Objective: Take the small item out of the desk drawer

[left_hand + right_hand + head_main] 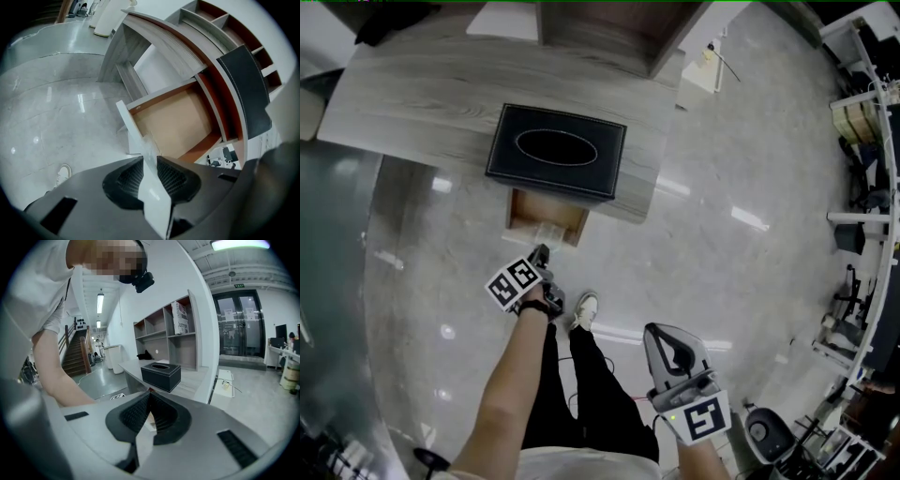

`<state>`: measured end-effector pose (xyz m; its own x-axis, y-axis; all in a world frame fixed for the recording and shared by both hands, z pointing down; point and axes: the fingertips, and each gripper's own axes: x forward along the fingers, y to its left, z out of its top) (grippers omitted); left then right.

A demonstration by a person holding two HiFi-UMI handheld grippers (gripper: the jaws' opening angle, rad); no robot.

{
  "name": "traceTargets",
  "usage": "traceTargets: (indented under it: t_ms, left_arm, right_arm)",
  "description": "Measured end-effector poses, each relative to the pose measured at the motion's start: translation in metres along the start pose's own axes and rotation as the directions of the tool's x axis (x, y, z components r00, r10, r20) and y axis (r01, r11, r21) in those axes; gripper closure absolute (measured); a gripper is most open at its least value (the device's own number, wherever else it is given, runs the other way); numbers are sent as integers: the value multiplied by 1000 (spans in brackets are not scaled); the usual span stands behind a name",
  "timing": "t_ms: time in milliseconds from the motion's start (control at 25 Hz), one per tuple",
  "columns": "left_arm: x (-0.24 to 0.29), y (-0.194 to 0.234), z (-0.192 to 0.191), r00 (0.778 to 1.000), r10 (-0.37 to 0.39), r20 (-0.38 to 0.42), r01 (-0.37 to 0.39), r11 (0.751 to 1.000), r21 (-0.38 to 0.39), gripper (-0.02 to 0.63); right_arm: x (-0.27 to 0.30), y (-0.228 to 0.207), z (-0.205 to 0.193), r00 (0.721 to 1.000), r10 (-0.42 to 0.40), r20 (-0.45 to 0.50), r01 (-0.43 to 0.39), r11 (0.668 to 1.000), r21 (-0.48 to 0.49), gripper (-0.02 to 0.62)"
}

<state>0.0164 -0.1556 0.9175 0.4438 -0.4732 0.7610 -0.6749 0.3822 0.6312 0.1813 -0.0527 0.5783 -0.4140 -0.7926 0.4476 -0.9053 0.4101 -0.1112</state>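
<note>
Here the left gripper clamps the small packet between its fingers to lift it from the drawer beyond; right gripper closed, idle

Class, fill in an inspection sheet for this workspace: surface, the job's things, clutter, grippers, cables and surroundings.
Surface: grey wood-grain desk carrying a black tissue box.
Job's things: drawer open, visible bottom bare; small item, flat and white, held in the left gripper.
Clutter: papers on the floor beside the desk.
Grippers: left shut on the small item, in front of the drawer; right gripper shut, empty, away from the desk.
Cables: thin wire by the papers.
Surroundings: glossy floor, shelving, glass doors.
</note>
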Motion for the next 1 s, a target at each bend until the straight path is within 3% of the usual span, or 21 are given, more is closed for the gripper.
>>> traceTargets:
  t_ms: [280, 680, 1000]
  left_arm:
    - [-12, -3, 7, 999, -8, 37, 7, 1000, 13, 571]
    - [-62, -34, 24, 987, -117, 110, 114, 993, 38, 586]
    - [-126, -88, 54, 960, -227, 160, 190, 957, 220, 586]
  right_arm:
    - [-7, 4, 4, 1000, 0, 26, 1, 1000, -15, 574]
    - [-22, 18, 41, 994, 15, 105, -8, 998, -63, 574]
    - [-32, 31, 84, 984, 45, 174, -26, 994, -110, 574]
